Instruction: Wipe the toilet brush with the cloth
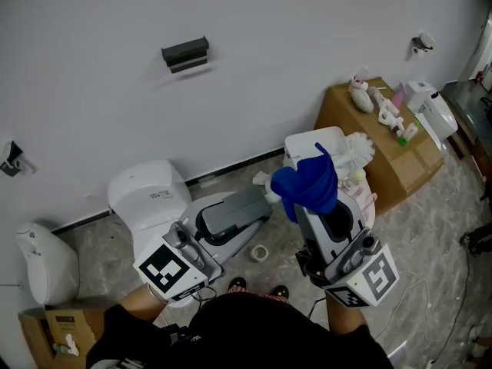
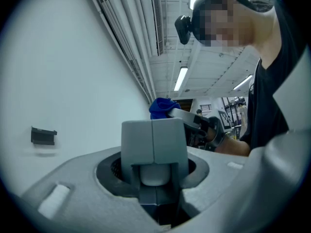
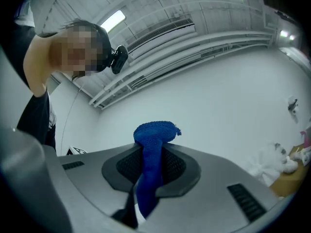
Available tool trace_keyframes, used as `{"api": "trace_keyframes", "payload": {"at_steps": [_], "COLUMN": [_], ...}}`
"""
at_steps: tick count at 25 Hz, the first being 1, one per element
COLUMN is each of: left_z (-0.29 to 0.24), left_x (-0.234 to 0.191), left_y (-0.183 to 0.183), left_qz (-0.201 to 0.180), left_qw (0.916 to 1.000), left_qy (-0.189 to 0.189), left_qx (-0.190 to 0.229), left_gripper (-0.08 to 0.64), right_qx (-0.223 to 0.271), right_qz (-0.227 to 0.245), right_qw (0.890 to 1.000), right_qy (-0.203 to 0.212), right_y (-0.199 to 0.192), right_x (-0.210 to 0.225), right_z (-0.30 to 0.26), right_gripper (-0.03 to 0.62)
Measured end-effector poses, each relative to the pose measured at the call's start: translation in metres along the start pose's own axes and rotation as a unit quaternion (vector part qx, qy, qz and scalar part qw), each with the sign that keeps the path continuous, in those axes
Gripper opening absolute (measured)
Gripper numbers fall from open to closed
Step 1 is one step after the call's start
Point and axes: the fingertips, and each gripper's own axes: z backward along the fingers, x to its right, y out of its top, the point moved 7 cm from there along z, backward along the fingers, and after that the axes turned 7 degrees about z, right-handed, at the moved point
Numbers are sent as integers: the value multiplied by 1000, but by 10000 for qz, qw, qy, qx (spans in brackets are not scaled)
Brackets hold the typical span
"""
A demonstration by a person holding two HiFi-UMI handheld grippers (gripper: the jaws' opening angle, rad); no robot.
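The left gripper (image 1: 256, 200) is clamped on the white handle end of the toilet brush (image 1: 358, 151). The right gripper (image 1: 315, 210) pinches the blue cloth (image 1: 307, 183), bunched between that handle end and the bristles.

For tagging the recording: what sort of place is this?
Likely a mock bathroom inside a workshop hall: a toilet, a toilet brush, but ceiling ducts and strip lights overhead.

Cloth (image 3: 151, 137): blue fabric, coarse knit, matt. Toilet brush (image 1: 357, 151): white, bristly head. Left gripper (image 2: 153, 149) & right gripper (image 3: 148, 176): smooth matt grey plastic. Toilet (image 1: 150, 191): glossy white. Box (image 1: 361, 133): matt brown cardboard. Floor (image 1: 430, 229): marble-look.
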Motion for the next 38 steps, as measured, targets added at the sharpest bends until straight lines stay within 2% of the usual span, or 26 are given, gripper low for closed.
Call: {"api": "trace_keyframes", "payload": {"at_steps": [7, 12, 25, 38], "left_z": [-4, -3, 3, 0], "left_x": [4, 6, 7, 10], "left_y": [2, -4, -2, -3], "left_qz": [-42, -60, -73, -183], "left_qw": [10000, 9996, 9998, 9998], "left_qy": [-60, 48, 35, -43], "left_qx": [16, -254, -157, -64], "left_gripper": [170, 172, 172, 172], "right_qx": [-561, -950, -1136, -1184], "right_qz": [-103, -20, 79, 154], "right_qw": [9981, 9951, 9933, 9927], "right_qy": [227, 263, 179, -175], "right_y": [-17, -25, -27, -29], "right_x": [-3, -5, -5, 14], "right_z": [-14, -16, -19, -7], "right_gripper": [74, 74, 74, 74]}}
